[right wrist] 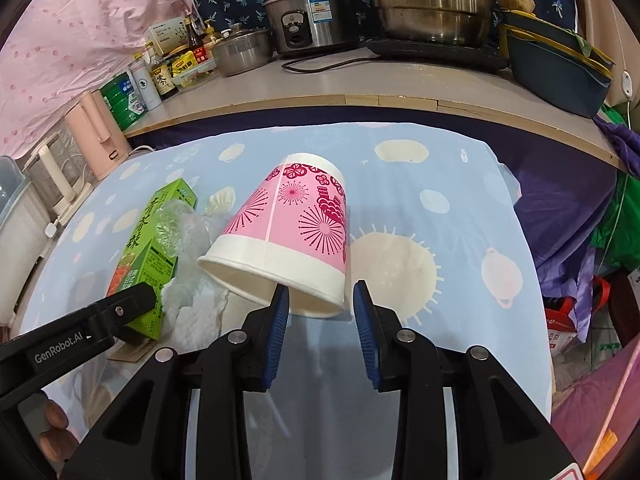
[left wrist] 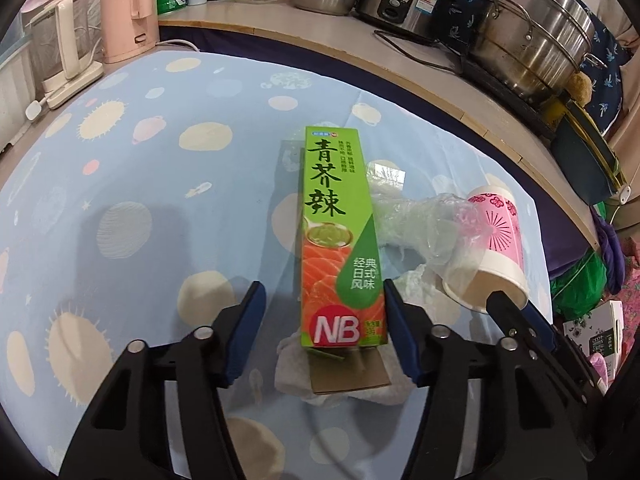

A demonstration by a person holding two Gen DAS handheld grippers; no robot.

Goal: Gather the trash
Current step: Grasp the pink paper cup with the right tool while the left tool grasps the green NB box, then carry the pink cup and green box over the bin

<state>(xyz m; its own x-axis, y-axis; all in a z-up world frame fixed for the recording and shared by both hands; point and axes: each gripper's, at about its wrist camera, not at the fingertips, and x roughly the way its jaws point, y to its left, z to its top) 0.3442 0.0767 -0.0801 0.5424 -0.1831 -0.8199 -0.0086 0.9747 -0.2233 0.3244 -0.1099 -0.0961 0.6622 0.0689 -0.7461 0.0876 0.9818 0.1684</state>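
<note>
The green wasabi box [left wrist: 340, 236] lay flat on the blue patterned cloth [left wrist: 140, 184] covering the counter, its long axis running from 6 to 12 o'clock in the left wrist view, its near end with the red "NB" disc resting on a crumpled white paper towel [left wrist: 296, 372] and its open brown flap [left wrist: 348, 376] pointing toward 6 o'clock. The left gripper [left wrist: 324, 312] stood wide open around that near end, the right blue pad just beside the box's edge and the left pad well apart from it, so it held nothing. At 3 o'clock of the box lay a crumpled clear plastic wrap [left wrist: 420, 216], and past it the pink flower-printed paper cup [right wrist: 292, 232] lay on its side, mouth toward the cameras. In the right wrist view the right gripper [right wrist: 320, 312] was open at the cup's mouth, its left finger [right wrist: 280, 316] in front of the white rim and its right finger [right wrist: 366, 316] just outside the rim; whether either touched the paper I could not tell, and it gripped nothing. Beyond the cloth, toward 12 o'clock, a wooden shelf [right wrist: 320, 84] carried a rice cooker [right wrist: 308, 16], a large steel steamer pot [right wrist: 432, 0], a small lidded pot [right wrist: 240, 50] and bottles and jars of condiments [right wrist: 176, 68]; a pink kettle [right wrist: 96, 136] stood at 10 o'clock.
</note>
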